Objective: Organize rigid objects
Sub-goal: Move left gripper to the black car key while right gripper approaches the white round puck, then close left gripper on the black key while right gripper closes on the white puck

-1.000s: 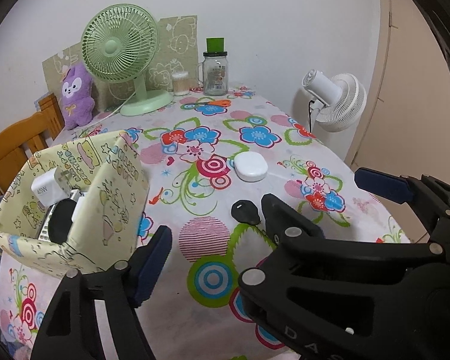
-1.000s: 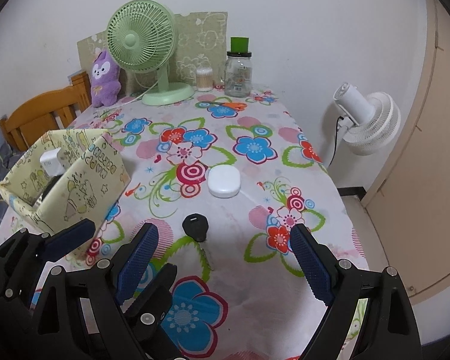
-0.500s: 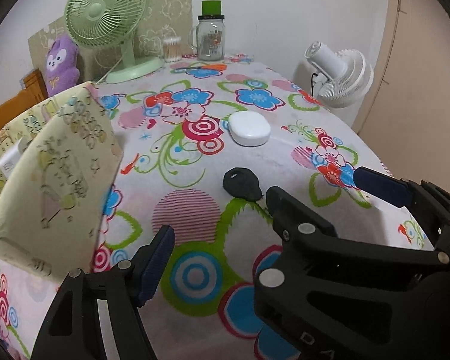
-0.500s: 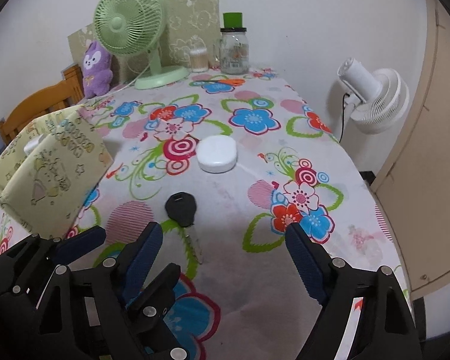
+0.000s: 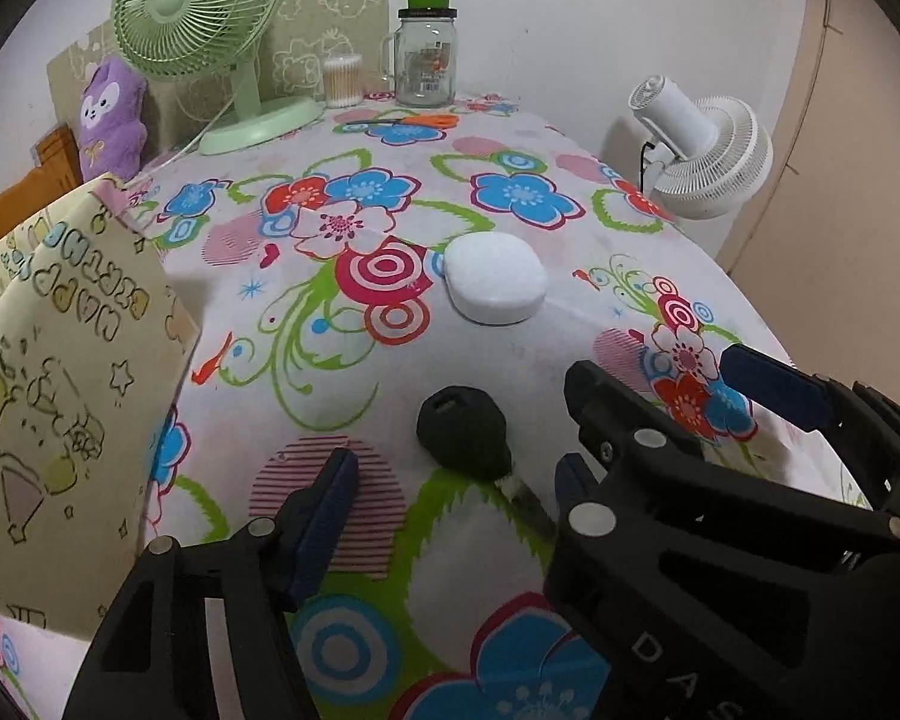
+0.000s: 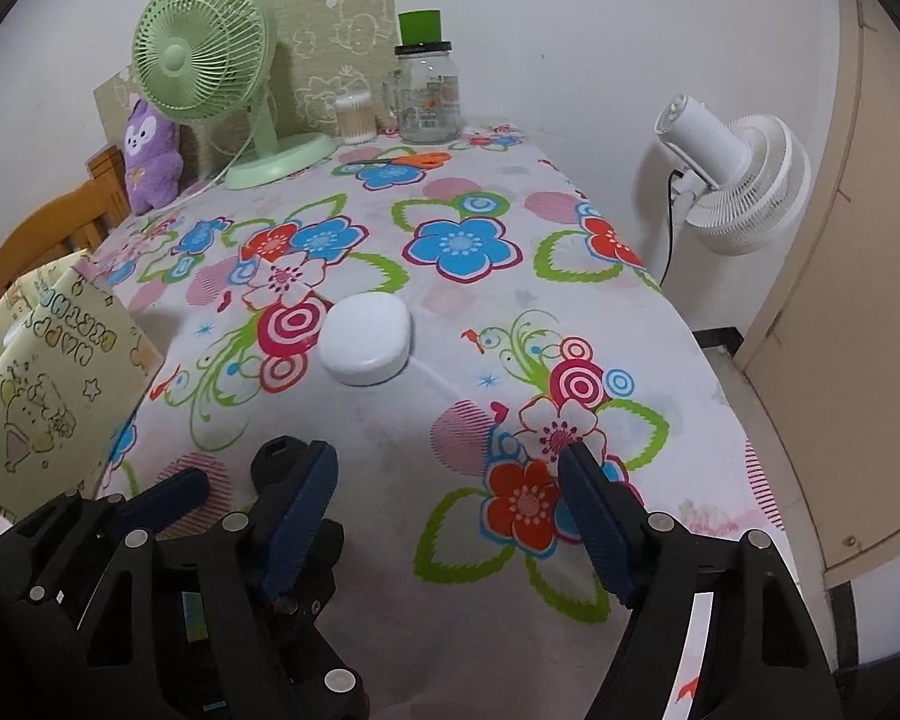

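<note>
A: Where is the car key (image 5: 463,439) found relative to the two grippers?

B: Plainly, it is seen lying flat on the flowered tablecloth (image 5: 354,360), between the fingers of the left gripper (image 5: 450,495), with its black head at the far end and its metal blade pointing near and to the right. No pad is seen touching it.

A: How are the jaws set?

B: The left gripper's jaws have just been closing and are half spread around the key. The right gripper (image 6: 450,516) has also been closing, yet nothing is held between its spread fingers; the key is seen just left of them.

A: And the rest?

B: A white case (image 5: 495,285) is left farther off, and the yellow box (image 5: 66,396) stands at the left. The left gripper is judged nearer for the pickup.
</note>
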The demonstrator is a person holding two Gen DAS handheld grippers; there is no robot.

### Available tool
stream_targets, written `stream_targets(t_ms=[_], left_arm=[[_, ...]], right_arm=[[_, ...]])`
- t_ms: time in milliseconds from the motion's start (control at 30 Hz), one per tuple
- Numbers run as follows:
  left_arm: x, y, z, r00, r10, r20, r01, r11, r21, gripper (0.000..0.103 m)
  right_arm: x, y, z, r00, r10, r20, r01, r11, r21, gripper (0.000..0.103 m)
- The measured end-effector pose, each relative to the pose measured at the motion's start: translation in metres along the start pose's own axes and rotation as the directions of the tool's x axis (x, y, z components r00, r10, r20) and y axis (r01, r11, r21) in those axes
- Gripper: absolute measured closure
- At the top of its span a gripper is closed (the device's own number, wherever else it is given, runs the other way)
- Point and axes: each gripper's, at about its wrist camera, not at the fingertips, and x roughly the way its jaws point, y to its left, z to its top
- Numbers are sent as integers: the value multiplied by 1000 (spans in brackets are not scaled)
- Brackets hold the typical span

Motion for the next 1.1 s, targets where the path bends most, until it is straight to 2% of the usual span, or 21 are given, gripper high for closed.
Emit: stream_targets(t_ms=[300,400,467,600,1100], left_arm=[[5,-3,7,1000,25,0,-25,1000,15,42],[7,-2,10,1000,17,-1,-17,999,29,49],[7,-3,11,1000,10,-2,-10,999,36,58],[7,-3,12,1000,4,-2,-4,999,39,67],[14,19,25,998,61,14,-61,998,25,69]], right_arm=[[7,-5,5,1000,-2,-6,2,1000,7,24],[9,-5,7,1000,5,-6,-4,1000,12,24],[11,-5,9,1000,4,-7,-4,1000,12,24],[14,-3,11,1000,2,-10,-2,1000,1,24],[33,18,29,999,45,-16,-46,998,-43,24]])
